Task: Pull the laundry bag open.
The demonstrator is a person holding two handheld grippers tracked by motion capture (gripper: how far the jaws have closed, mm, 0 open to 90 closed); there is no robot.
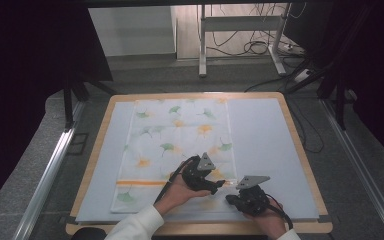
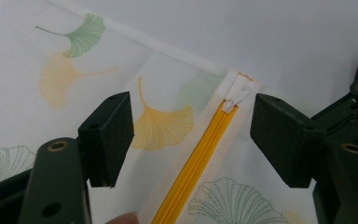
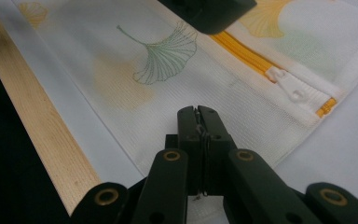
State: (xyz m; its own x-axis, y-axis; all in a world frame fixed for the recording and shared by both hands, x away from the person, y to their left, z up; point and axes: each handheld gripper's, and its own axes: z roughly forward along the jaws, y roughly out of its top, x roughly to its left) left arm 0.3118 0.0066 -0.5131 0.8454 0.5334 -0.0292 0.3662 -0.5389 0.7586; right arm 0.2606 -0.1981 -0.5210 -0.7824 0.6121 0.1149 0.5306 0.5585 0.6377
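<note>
A white mesh bag [image 1: 180, 145] printed with ginkgo leaves lies flat on the mat, an orange zipper [image 1: 140, 183] running across its near end. My left gripper [image 1: 220, 185] is over the zipper's right end. In the left gripper view, the left gripper [image 2: 193, 140] stands open, the orange zipper [image 2: 200, 154] and its white pull tab [image 2: 237, 98] between the pads, untouched. My right gripper [image 1: 228, 199] is at the bag's near right corner. In the right gripper view, the right gripper [image 3: 198, 114] is shut with its tips on the mesh; the pull tab [image 3: 291, 88] lies just beyond. Whether cloth is pinched I cannot tell.
A pale mat [image 1: 265, 135] covers the wooden table [image 1: 300, 150]; its near wooden edge [image 3: 37, 126] runs close beside the bag. Metal rails [image 1: 50, 170] flank the table on the floor. A desk frame [image 1: 202, 45] with cables stands behind.
</note>
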